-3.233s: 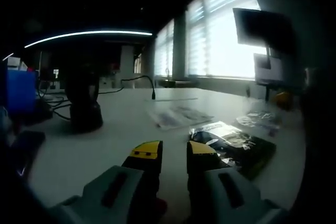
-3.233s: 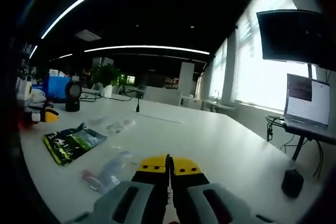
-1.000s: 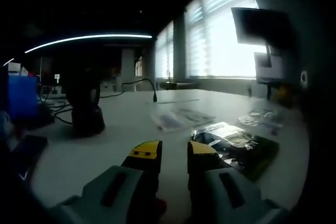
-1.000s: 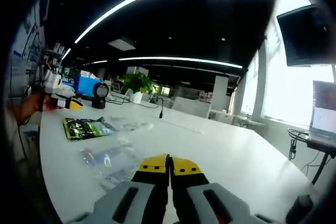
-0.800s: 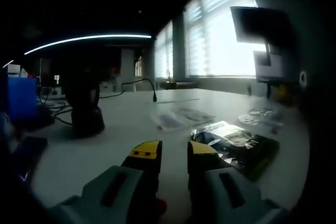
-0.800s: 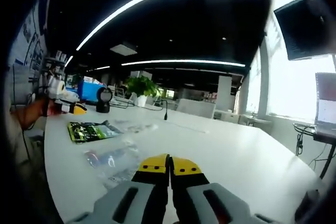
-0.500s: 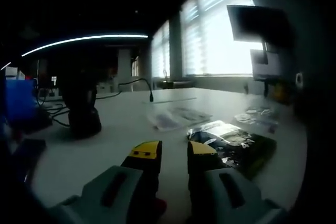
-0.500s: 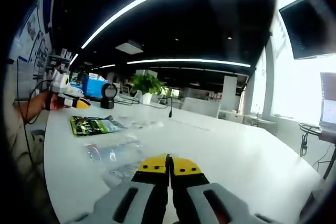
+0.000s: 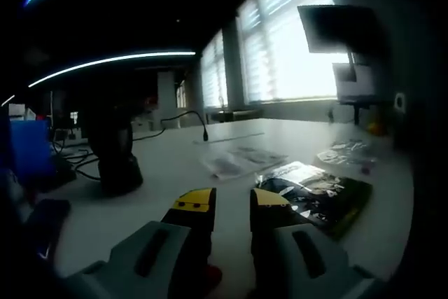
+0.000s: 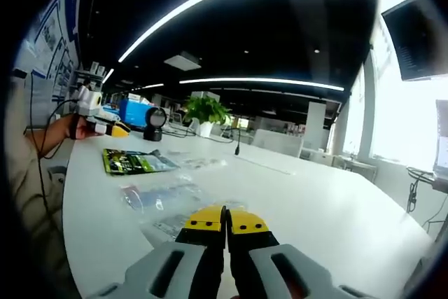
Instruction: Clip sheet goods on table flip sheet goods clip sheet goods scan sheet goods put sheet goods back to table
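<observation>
Left tool [image 9: 232, 203] hovering with jaws apart beside the green packet [image 9: 318, 194] lying on the white table [image 9: 168, 166], right tool [image 10: 225, 220] hovering with jaws pressed together, clear packets [image 10: 159, 197] lying just ahead

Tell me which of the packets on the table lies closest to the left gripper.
The dark green printed packet, just right of the left gripper. The pale packets lie farther off across the white table.
</observation>
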The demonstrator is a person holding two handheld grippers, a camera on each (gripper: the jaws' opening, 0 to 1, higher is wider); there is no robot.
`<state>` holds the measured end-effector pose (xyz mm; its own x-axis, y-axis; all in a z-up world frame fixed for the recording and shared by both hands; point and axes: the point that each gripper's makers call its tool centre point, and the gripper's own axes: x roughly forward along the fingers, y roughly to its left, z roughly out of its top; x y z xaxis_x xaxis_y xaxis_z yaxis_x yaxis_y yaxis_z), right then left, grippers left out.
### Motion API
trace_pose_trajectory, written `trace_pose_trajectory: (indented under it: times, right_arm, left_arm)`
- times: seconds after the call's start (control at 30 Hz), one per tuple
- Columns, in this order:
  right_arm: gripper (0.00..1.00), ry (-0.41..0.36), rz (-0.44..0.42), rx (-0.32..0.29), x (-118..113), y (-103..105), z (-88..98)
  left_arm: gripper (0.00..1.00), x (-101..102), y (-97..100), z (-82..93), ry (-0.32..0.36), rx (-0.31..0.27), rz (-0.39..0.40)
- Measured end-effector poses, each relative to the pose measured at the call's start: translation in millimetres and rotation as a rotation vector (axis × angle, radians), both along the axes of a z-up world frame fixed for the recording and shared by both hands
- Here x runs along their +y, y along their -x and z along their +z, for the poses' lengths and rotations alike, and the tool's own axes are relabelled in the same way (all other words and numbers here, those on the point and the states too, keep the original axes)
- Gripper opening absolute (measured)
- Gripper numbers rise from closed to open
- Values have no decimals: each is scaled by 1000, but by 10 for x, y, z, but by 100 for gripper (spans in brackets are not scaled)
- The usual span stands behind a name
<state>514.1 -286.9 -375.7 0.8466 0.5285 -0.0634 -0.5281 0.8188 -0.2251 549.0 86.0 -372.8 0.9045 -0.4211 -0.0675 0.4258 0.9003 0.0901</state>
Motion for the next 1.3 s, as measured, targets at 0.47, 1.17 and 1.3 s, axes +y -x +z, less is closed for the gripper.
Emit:
trace_pose_trajectory:
  times: [0.47,1.17,1.3]
  right_arm:
    - [0,-40,37,4,7,28,14]
    - [0,-1,41,-1,43,56,-27]
    - [0,-10,37,-8,27,55,-8]
  left_arm:
    - [12,-137,65,-103,5,37,-70]
    - [12,-110,25,-123,-31,27,-54]
    - [12,-101,21,-123,-40,23,-47]
